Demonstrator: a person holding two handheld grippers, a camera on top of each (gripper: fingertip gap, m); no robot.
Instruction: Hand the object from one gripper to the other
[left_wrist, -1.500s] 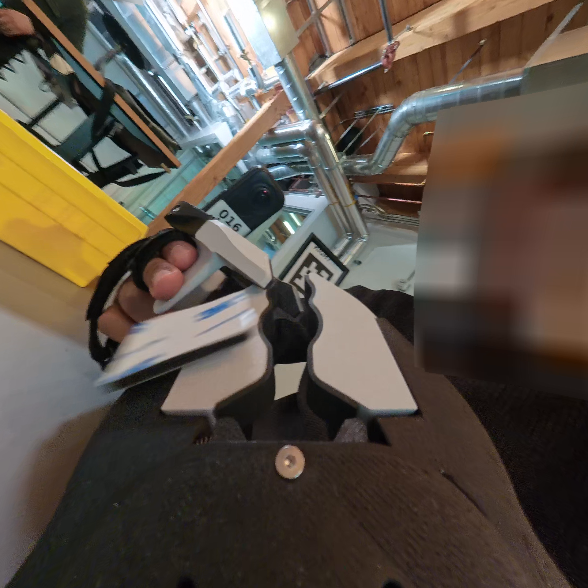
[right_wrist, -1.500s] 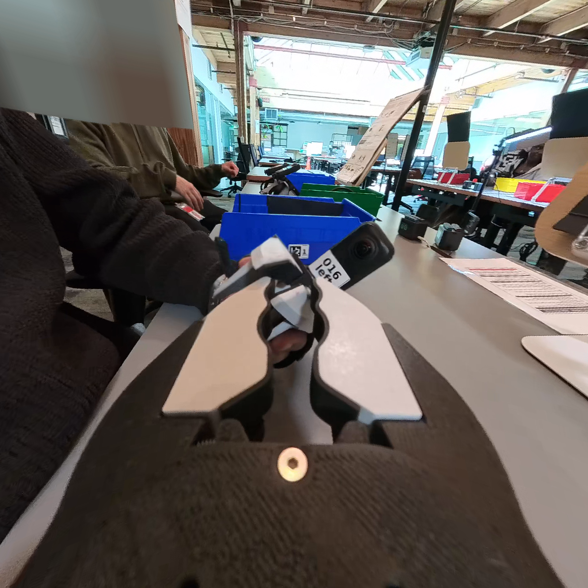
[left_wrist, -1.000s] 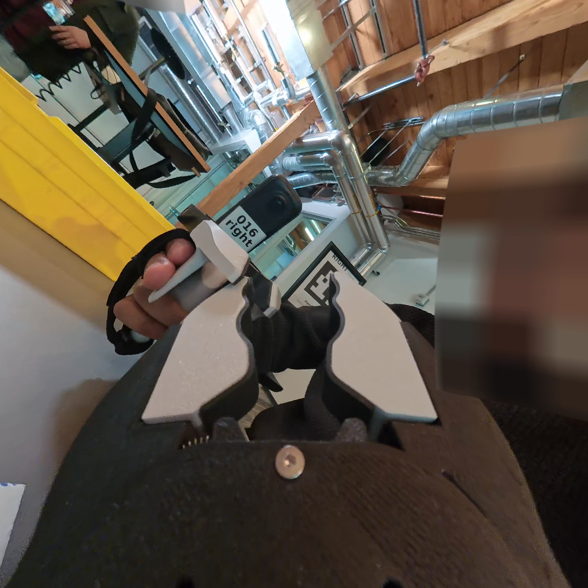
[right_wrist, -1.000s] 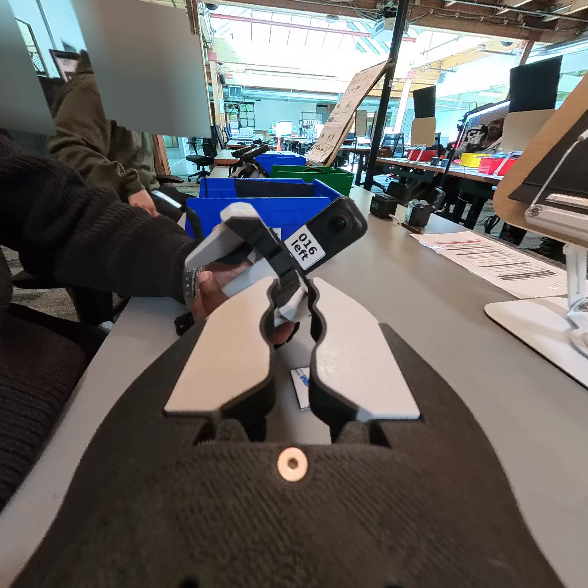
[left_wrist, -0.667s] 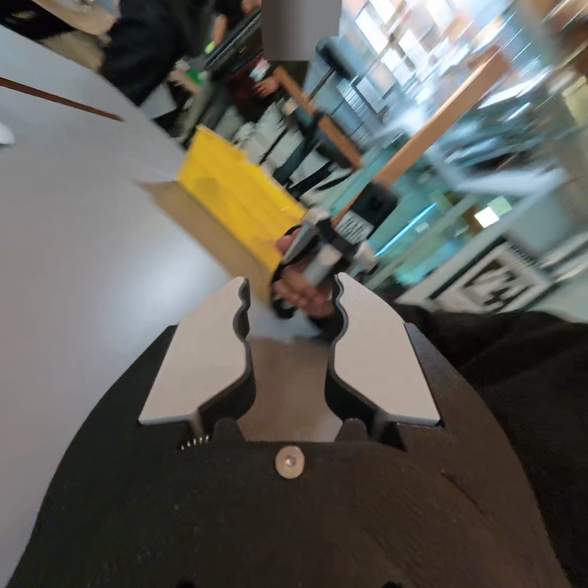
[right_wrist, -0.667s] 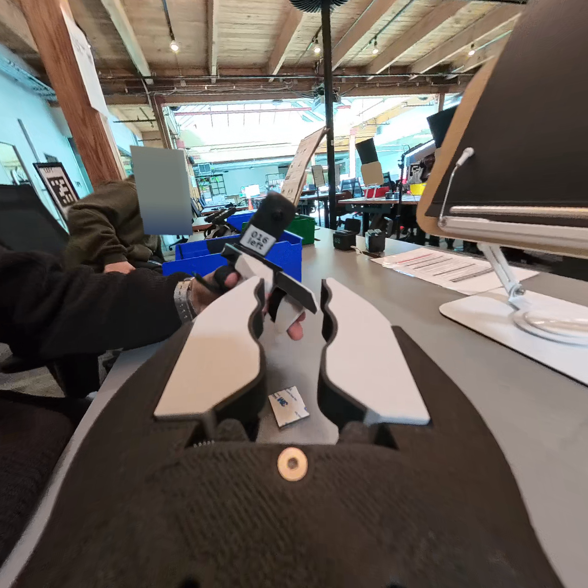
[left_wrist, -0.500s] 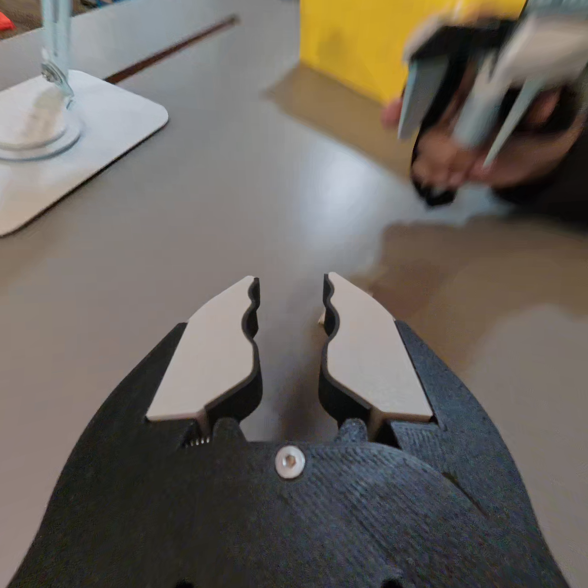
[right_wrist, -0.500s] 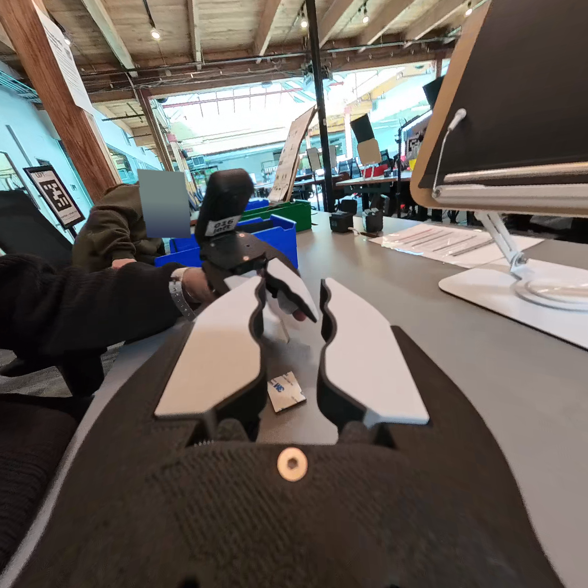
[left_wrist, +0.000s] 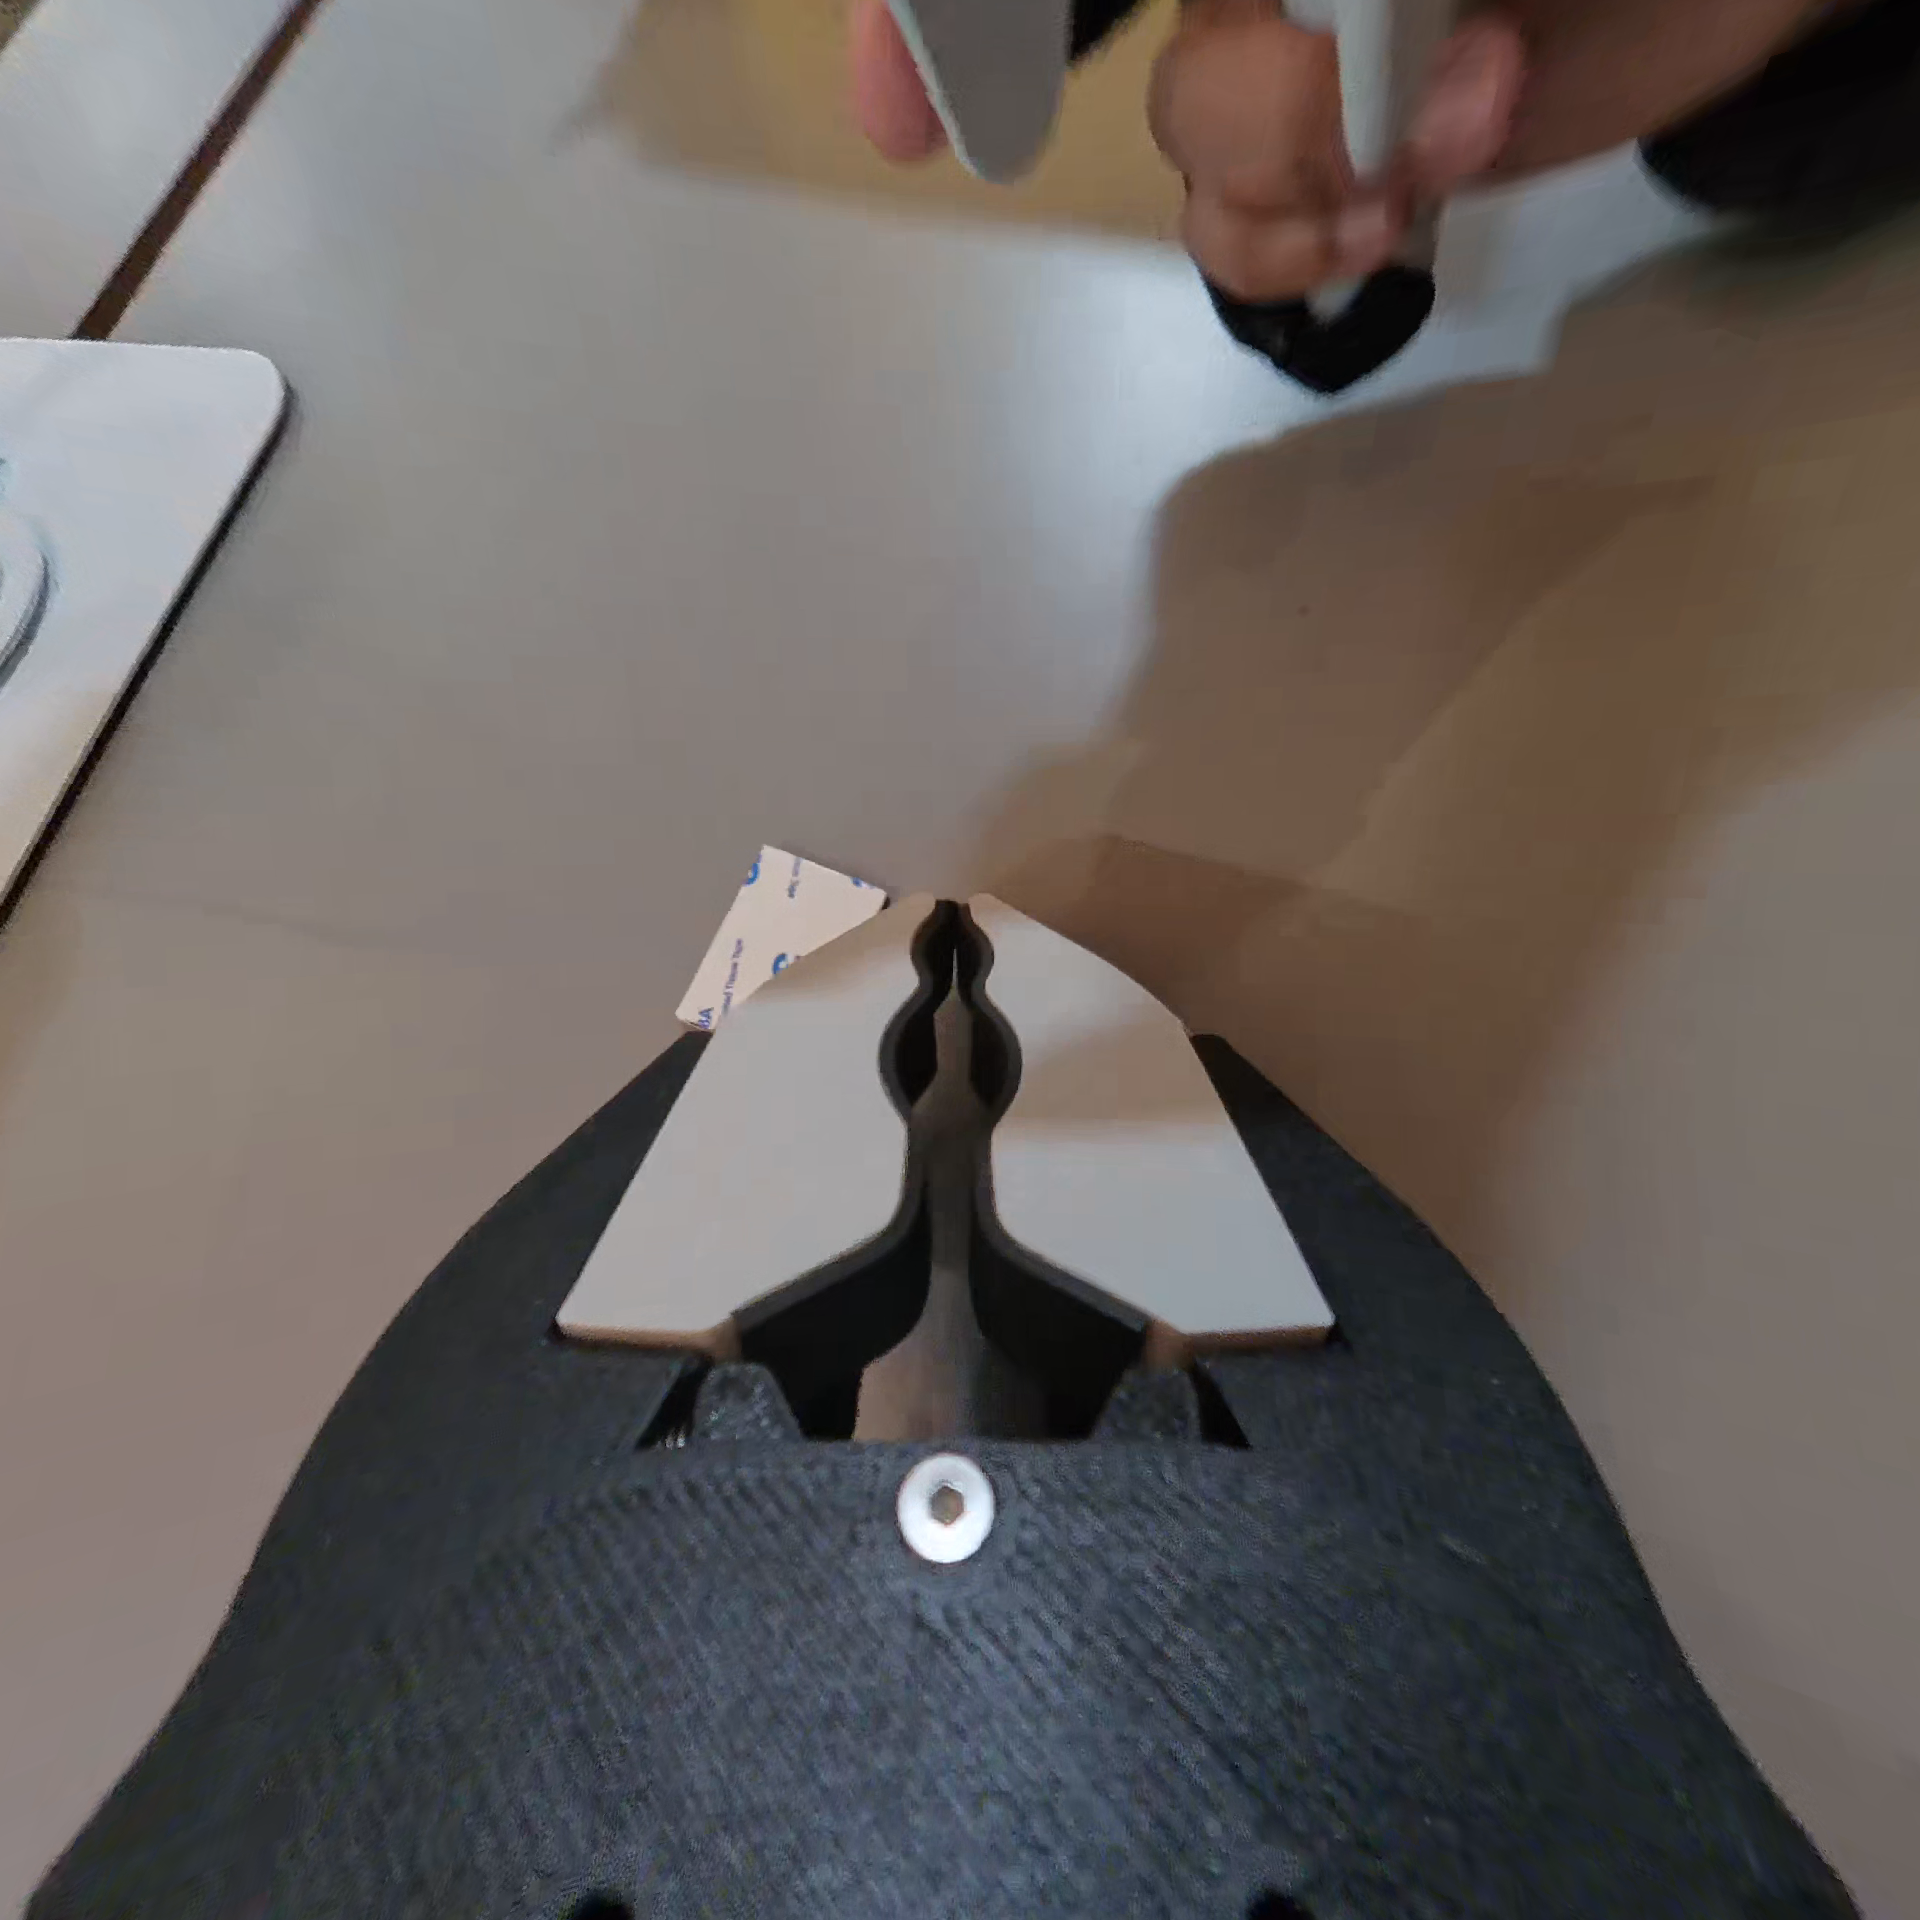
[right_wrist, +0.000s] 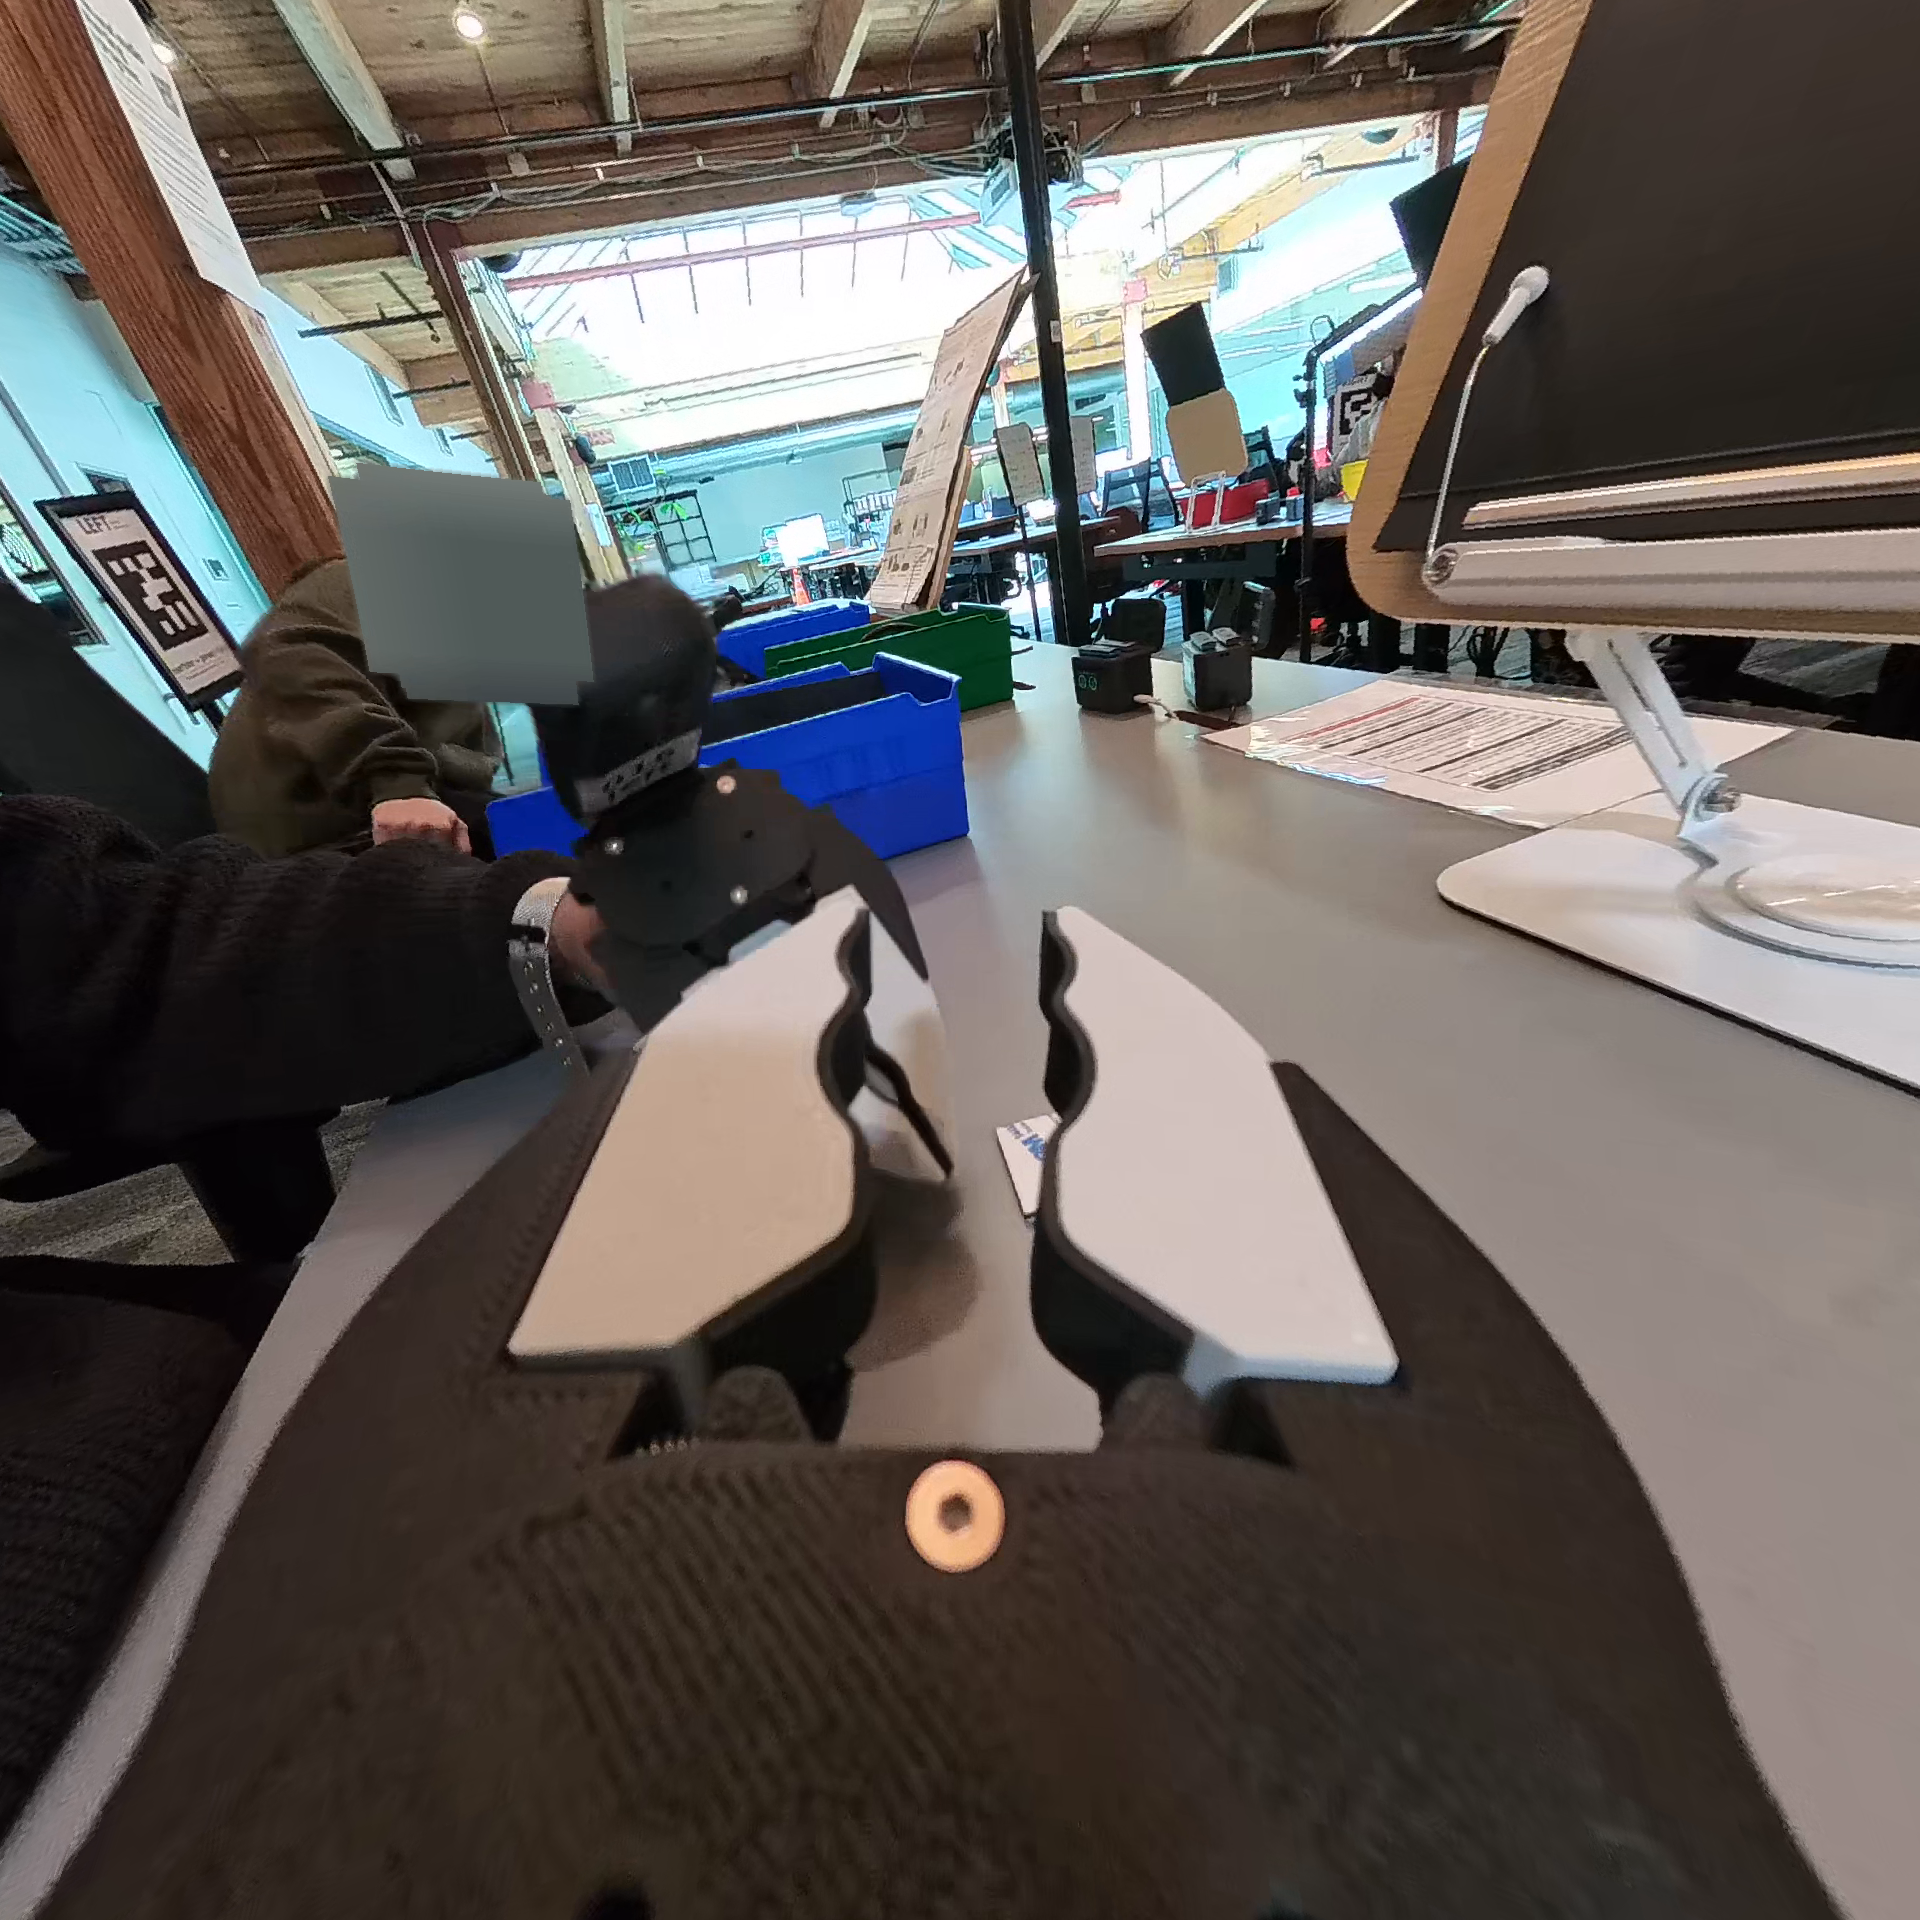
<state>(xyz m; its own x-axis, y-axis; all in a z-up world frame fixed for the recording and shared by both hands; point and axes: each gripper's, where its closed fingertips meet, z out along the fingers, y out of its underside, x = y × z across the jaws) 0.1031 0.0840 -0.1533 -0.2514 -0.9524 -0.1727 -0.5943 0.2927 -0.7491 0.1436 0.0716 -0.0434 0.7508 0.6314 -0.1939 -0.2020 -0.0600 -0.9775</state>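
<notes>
The object is a small white pad with blue print (left_wrist: 774, 935). It lies flat on the grey table (left_wrist: 623, 623), and my left finger partly hides it. My left gripper (left_wrist: 945, 912) is shut, and its tips point down at the table just right of the pad. In the right wrist view the pad (right_wrist: 1027, 1148) lies a little apart from the left gripper's tips (right_wrist: 940, 1158). My right gripper (right_wrist: 953, 925) is open and empty, and it hovers low over the table just short of the pad. It shows blurred at the top of the left wrist view (left_wrist: 1174, 156).
A white monitor stand base (right_wrist: 1714, 935) sits to the right and also shows in the left wrist view (left_wrist: 104, 582). A blue bin (right_wrist: 862, 758), a green bin (right_wrist: 914, 644), small black devices (right_wrist: 1112, 675) and a printed sheet (right_wrist: 1455, 743) lie farther back. A seated person (right_wrist: 332, 717) is at the left. Tip to tip, the grippers are about 12 cm apart.
The pad, up between the grippers 1.5 s ago, now lies on the table. My left gripper has swung down to the table and shut beside it. My right gripper has stayed open.
</notes>
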